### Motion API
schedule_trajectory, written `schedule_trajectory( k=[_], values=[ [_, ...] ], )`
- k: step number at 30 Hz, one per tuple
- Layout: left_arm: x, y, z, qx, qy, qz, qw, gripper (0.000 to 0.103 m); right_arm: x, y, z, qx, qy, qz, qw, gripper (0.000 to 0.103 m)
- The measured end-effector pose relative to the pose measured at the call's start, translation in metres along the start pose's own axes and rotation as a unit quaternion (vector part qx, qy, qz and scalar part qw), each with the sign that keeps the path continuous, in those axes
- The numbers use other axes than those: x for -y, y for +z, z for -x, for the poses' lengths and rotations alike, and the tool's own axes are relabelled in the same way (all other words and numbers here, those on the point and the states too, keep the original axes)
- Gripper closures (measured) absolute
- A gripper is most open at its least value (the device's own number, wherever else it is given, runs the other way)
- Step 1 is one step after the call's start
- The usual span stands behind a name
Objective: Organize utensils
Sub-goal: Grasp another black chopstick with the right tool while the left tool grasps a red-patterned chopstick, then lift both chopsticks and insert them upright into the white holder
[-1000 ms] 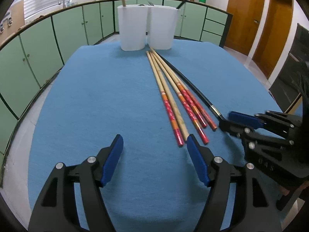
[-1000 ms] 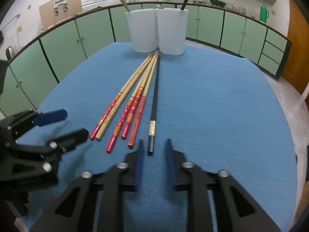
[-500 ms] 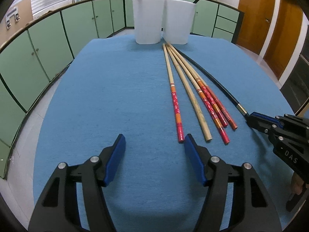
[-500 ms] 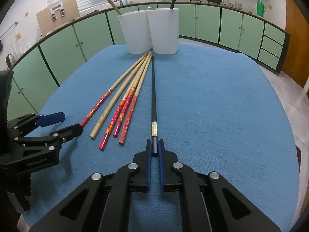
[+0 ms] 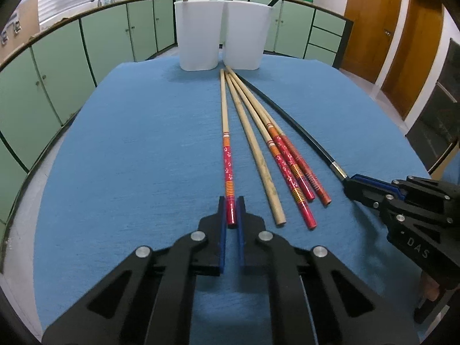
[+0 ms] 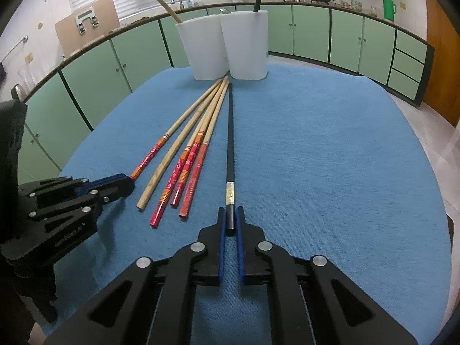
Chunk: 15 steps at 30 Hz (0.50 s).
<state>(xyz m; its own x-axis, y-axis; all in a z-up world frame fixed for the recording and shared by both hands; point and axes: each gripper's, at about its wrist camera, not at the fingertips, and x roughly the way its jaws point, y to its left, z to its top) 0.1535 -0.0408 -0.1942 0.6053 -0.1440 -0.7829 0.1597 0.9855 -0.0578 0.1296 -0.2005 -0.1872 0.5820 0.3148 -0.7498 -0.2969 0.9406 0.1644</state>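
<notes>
Lower centre of your left wrist view: your left gripper (image 5: 231, 211) has just closed and pinches the near end of the red-patterned bamboo chopstick (image 5: 227, 155).
Right gripper (image 6: 230, 218): clamped on the near end of the thin black chopstick (image 6: 230, 143).
Long axes: both sticks run straight away from your fingers toward frame top.
Targets: two white plastic cups (image 5: 222, 34) stand past the far tips, top centre.
Next move, likely: lift each stick and tip it into a cup.
</notes>
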Motion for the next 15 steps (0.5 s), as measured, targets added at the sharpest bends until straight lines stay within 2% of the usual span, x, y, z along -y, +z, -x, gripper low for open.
schedule_trajectory(
  k=[5, 15],
  values=[
    [-0.003, 0.002, 0.008, 0.006, -0.002, -0.001, 1.0, 0.098, 0.0, 0.003, 0.009, 0.009, -0.001, -0.001, 1.0, 0.097],
    [-0.015, 0.027, 0.077, 0.077, 0.004, -0.011, 0.9969, 0.098, 0.004, 0.039, 0.064, 0.072, -0.011, 0.013, 0.997, 0.097]
  ],
)
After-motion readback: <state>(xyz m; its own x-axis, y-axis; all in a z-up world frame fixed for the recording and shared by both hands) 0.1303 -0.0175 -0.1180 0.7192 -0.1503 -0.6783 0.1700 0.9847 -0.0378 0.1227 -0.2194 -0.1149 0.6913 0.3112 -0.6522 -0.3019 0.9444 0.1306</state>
